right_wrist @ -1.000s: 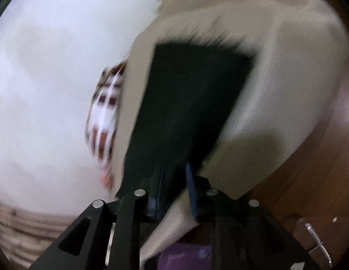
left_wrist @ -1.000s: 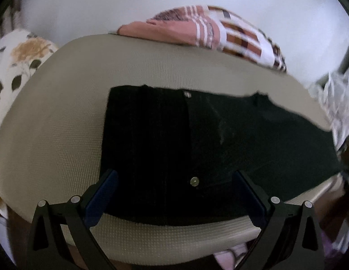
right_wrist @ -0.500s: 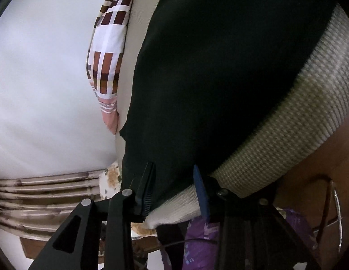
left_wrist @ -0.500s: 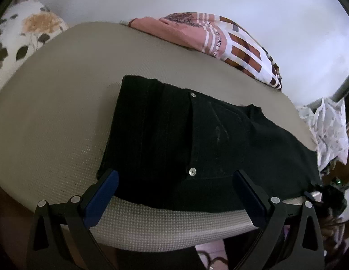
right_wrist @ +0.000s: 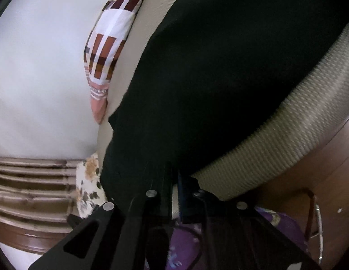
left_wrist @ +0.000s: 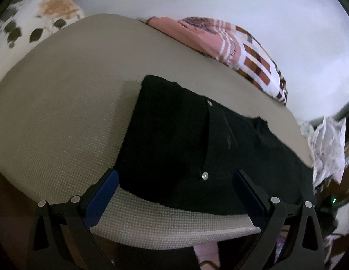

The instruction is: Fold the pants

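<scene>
Black pants [left_wrist: 185, 148] lie flat on a beige textured mattress [left_wrist: 61, 117], waistband with two metal buttons toward me, legs running off to the right. My left gripper [left_wrist: 174, 180] is open, its blue-padded fingers [left_wrist: 104, 186] spread at the near waistband edge without holding it. In the right wrist view the pants [right_wrist: 219, 78] fill the centre. My right gripper [right_wrist: 174, 180] is shut on the pants' leg end at the mattress edge [right_wrist: 287, 135].
A pink and brown checked cloth [left_wrist: 230, 42] lies at the mattress's far edge by a white wall; it also shows in the right wrist view [right_wrist: 106, 51]. A floral pillow [left_wrist: 28, 31] sits far left. A crumpled patterned cloth [left_wrist: 327, 144] hangs at right. Brown slats [right_wrist: 32, 191] show lower left.
My right gripper has closed on the pants' leg end at the mattress edge. My left gripper has drifted a little toward the waistband and stayed open.
</scene>
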`<state>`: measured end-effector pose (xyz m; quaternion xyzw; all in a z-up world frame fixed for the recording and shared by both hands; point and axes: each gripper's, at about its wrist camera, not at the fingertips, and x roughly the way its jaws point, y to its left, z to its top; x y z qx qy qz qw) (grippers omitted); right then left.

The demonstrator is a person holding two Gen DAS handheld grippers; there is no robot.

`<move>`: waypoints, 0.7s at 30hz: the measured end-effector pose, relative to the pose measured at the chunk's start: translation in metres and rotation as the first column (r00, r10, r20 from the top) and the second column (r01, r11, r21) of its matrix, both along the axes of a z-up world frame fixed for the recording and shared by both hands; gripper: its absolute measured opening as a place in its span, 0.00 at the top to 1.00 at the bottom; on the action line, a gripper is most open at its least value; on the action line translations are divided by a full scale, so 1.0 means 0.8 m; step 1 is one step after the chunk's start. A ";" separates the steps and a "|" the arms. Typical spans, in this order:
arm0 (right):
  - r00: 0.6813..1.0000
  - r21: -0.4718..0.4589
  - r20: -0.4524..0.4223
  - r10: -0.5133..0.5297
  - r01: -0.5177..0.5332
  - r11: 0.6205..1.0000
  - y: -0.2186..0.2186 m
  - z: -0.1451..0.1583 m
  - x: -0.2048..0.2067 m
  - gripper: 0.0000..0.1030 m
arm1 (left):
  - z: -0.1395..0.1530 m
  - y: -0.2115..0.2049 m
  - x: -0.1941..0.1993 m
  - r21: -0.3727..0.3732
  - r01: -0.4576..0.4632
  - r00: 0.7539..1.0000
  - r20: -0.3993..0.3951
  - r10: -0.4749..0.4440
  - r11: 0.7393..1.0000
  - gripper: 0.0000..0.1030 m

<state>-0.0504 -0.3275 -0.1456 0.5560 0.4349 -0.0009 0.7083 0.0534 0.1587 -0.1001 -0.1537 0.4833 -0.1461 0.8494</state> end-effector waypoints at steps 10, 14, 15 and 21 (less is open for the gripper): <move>0.999 0.124 0.052 0.001 -0.008 0.992 -0.004 -0.007 0.000 0.83 | 0.004 0.006 -0.002 -0.007 -0.014 1.000 -0.014 0.014 1.000 0.02; 0.998 0.164 0.059 0.009 -0.019 0.986 0.006 -0.009 0.012 0.62 | 0.009 0.013 -0.005 0.009 -0.024 1.000 -0.017 0.024 1.000 0.02; 0.998 0.168 0.060 0.011 -0.021 0.986 0.009 -0.010 0.016 0.57 | 0.008 0.016 -0.005 0.015 -0.029 0.999 -0.022 0.029 0.999 0.02; 0.997 0.115 0.041 0.061 -0.065 0.991 0.030 -0.011 0.044 0.91 | 0.000 0.051 -0.008 0.006 -0.089 0.993 -0.079 0.089 0.996 0.02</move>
